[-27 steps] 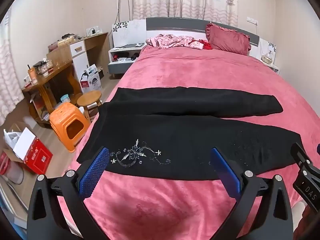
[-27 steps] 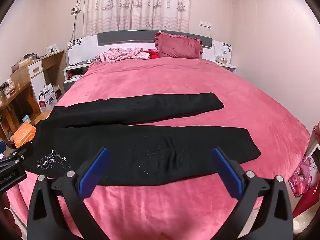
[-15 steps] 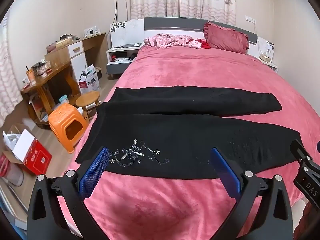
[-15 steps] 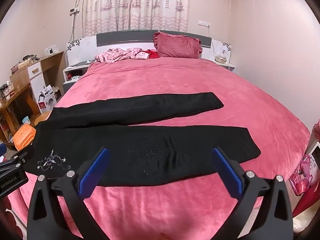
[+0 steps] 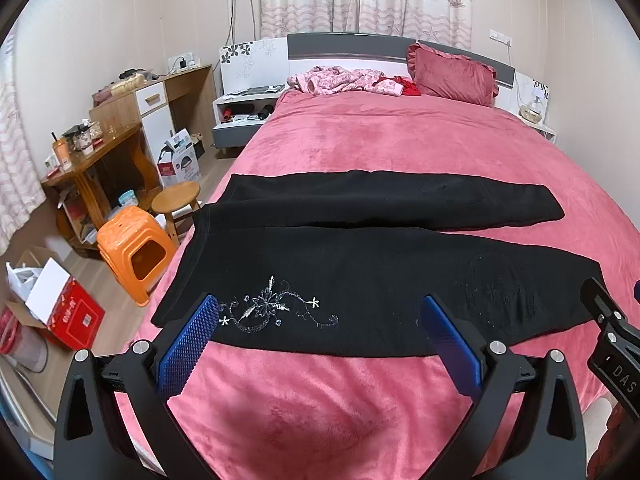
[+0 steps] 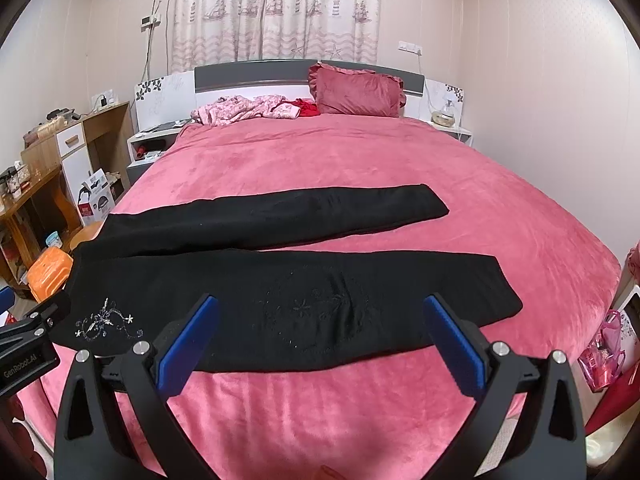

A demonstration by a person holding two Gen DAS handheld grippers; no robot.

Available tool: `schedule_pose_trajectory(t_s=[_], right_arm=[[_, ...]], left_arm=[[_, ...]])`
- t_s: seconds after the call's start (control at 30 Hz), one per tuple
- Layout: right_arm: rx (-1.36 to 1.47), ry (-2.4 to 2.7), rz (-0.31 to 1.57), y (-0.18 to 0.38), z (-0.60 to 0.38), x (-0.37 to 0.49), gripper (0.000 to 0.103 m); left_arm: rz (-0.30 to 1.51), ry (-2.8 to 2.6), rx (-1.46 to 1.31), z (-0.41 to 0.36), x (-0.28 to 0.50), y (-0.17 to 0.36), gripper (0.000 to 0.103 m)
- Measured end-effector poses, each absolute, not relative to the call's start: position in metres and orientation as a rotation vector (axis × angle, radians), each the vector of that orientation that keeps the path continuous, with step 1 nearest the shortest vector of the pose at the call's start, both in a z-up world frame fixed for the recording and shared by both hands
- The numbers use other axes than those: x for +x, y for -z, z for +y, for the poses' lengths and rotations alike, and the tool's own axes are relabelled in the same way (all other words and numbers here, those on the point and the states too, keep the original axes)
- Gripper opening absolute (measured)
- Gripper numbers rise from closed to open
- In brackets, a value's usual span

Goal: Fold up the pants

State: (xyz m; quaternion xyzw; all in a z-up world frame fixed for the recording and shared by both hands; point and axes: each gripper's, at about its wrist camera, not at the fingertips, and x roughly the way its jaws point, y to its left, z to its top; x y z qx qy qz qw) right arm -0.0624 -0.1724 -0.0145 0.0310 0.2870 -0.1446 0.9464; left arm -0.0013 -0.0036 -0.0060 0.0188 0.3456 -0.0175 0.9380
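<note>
Black pants (image 5: 360,272) lie spread flat across the pink bed (image 5: 392,140), waist at the left edge, both legs running right, a gap between them. A silver flower embroidery (image 5: 272,308) marks the near leg by the waist. They also show in the right wrist view (image 6: 280,292). My left gripper (image 5: 318,320) is open and empty, above the near leg by the embroidery. My right gripper (image 6: 320,320) is open and empty, above the near leg's middle. Each gripper's body shows at the edge of the other's view.
A red pillow (image 5: 452,76) and a pink crumpled garment (image 5: 344,80) lie at the headboard. Left of the bed stand an orange stool (image 5: 132,248), a round wooden stool (image 5: 176,196), a desk (image 5: 100,152) and boxes. A pink bag (image 6: 604,348) sits at the right.
Both grippers have shifted slightly; the pants sit a little lower in the views. The pants have not moved on the bed.
</note>
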Motion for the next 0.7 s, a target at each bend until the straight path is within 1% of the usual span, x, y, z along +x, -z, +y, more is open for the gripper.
schedule_pose_trajectory(t_s=[0.7], right_arm=[[0.069, 0.297, 0.591, 0.0166, -0.1729, -0.0607, 0.101]], left_arm=[[0.72, 0.025, 0.045, 0.0014, -0.0003, 0.0135, 0.1]])
